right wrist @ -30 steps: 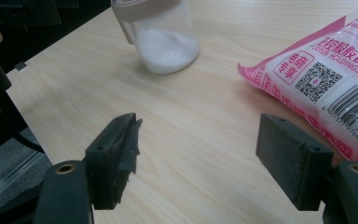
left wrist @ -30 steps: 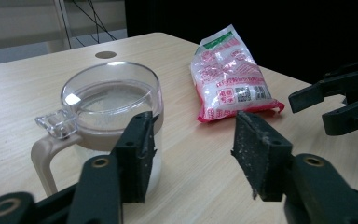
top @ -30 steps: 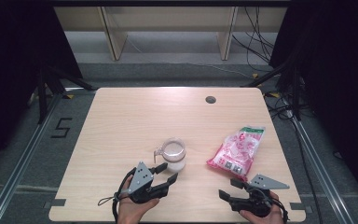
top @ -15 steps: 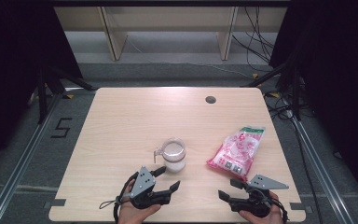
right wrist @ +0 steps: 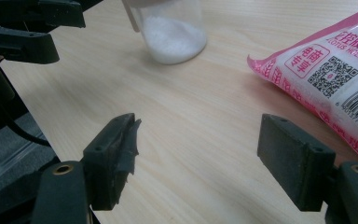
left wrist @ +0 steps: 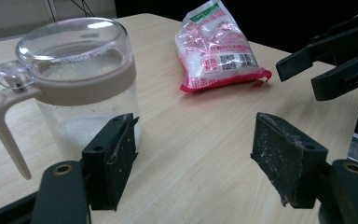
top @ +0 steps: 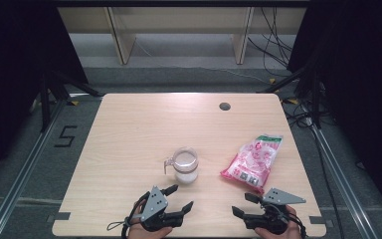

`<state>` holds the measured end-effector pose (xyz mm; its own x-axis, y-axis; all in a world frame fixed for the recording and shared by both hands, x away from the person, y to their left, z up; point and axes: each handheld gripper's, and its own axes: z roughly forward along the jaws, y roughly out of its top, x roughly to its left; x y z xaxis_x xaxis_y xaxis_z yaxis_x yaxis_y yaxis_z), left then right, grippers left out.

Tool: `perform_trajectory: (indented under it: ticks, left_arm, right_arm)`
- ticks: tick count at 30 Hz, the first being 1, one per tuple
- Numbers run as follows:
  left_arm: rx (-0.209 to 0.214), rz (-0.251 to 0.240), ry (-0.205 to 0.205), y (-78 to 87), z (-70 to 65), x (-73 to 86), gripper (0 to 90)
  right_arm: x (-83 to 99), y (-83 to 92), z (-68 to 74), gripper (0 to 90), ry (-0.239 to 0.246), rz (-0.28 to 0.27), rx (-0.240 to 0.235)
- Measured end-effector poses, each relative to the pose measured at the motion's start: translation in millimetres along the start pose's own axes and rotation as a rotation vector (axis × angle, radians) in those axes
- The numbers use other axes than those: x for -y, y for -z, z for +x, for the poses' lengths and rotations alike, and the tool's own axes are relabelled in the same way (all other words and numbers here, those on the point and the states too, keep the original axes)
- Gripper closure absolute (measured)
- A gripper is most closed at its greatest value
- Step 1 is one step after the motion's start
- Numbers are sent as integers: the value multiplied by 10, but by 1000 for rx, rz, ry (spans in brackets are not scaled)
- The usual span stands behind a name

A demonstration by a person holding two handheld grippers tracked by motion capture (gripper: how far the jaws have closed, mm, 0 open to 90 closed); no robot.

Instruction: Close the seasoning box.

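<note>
A clear jar (top: pixel 185 167) with a beige collar, handle and clear lid stands at the table's middle front, with white grains in its bottom (left wrist: pixel 79 79). A pink and white sugar bag (top: pixel 252 162) lies to its right (left wrist: pixel 214 46). My left gripper (top: pixel 180 197) sits just in front of the jar, open; its jaws (left wrist: pixel 196 135) have just been opening, with nothing between them. At the front right edge my right gripper (top: pixel 242 204) rests open and empty (right wrist: pixel 198 140), the bag (right wrist: pixel 331 79) just beyond its right jaw.
The light wooden table (top: pixel 144 129) has a dark cable hole (top: pixel 224 106) at the back right. Dark floor, rails and stands surround it, with wooden shelving behind. In the right gripper view the jar's base (right wrist: pixel 172 28) shows ahead and the left gripper (right wrist: pixel 23 32) shows at the upper left.
My left gripper has drawn back a little from the jar toward the near edge, and its jaws stand wider. The right gripper, jar and bag have not moved.
</note>
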<state>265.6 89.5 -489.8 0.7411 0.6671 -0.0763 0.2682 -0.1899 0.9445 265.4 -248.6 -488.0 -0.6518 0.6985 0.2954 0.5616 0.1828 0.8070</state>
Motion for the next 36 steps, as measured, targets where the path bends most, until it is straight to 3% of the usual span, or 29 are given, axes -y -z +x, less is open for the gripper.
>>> perform_trajectory:
  ticks: [1, 2, 3, 5, 6, 7, 8, 9, 10, 11, 12, 13, 14, 15, 16, 17, 18, 20, 21, 22, 23, 25, 27, 28, 29, 30, 33, 34, 36]
  left_arm:
    - [-7, 8, 0, 3, -17, 10, 298]
    - [-2, 2, 1, -7, -27, 28, 297]
    - [-4, 3, -2, -11, -40, 43, 296]
    - [7, 3, 3, -20, -68, 81, 294]
    - [2, 20, -7, -10, -76, 96, 294]
    - [5, 6, 9, -28, -95, 120, 293]
    - [5, 12, 12, -28, -106, 135, 291]
    - [5, 19, 8, -22, -112, 148, 291]
    - [14, 13, -5, -30, -108, 159, 291]
    - [15, 11, 24, -37, -128, 178, 291]
    - [9, 23, 19, -31, -138, 183, 291]
    - [11, 19, 32, -36, -153, 193, 291]
    - [9, 26, 23, -31, -150, 201, 290]
    - [13, 23, 21, -35, -151, 211, 290]
    - [12, 23, 19, -32, -158, 219, 289]
    - [17, 28, 22, -30, -163, 225, 289]
    - [12, 32, 25, -27, -172, 233, 288]
    - [8, 43, -3, -21, -172, 245, 286]
    - [6, 53, -1, -15, -179, 254, 285]
    - [-2, 52, 38, -11, -210, 270, 285]
    - [12, 46, 34, -14, -209, 280, 284]
    - [1, 58, 27, 0, -223, 293, 284]
    - [8, 63, 27, 0, -230, 312, 283]
    - [-1, 47, 47, -12, -249, 327, 282]
    - [-3, 71, 15, 1, -227, 333, 282]
    - [1, 64, 23, -1, -239, 339, 282]
    - [2, 63, 39, -1, -272, 348, 282]
    - [3, 67, 32, 1, -265, 350, 282]
    - [3, 67, 33, 2, -267, 351, 281]
  right_arm:
    - [4, -16, -33, 289, 46, -12, -3]
    - [10, -4, -5, 288, 25, 5, 3]
    - [7, 7, -22, 289, 61, 5, 13]
    - [25, 12, 23, 288, 14, 18, -6]
    - [31, 16, 25, 286, 20, 31, 3]
    - [36, 22, 29, 285, 24, 33, -14]
    - [41, 5, 7, 285, 62, 18, -13]
    - [50, 17, 42, 285, 23, 33, -23]
    - [53, 32, 50, 285, 23, 46, -16]
    - [53, 20, 17, 285, 76, 32, -12]
    - [59, 18, 19, 284, 76, 22, -19]
    - [69, 34, 58, 284, 25, 39, -31]
    - [74, 40, 58, 284, 24, 46, -27]
    - [78, 25, 27, 283, 67, 31, -27]
    - [85, 44, 49, 282, 40, 51, -21]
    - [89, 44, 28, 280, 65, 51, -17]
    - [99, 44, 52, 278, 38, 52, -24]
    - [100, 55, 34, 277, 83, 54, -16]
    - [110, 50, 46, 275, 59, 57, -32]
    - [116, 50, 52, 272, 63, 59, -28]
    - [123, 54, 64, 271, 64, 62, -29]
    - [140, 68, 96, 270, 41, 79, -29]
    - [146, 69, 74, 269, 102, 81, -17]
    - [154, 64, 81, 268, 89, 81, -47]
    - [159, 68, 84, 268, 91, 86, -48]
    - [165, 91, 105, 268, 79, 93, -20]
    - [180, 83, 95, 267, 98, 88, -25]
    - [181, 92, 110, 266, 84, 109, -14]
    - [180, 99, 93, 265, 111, 104, -26]
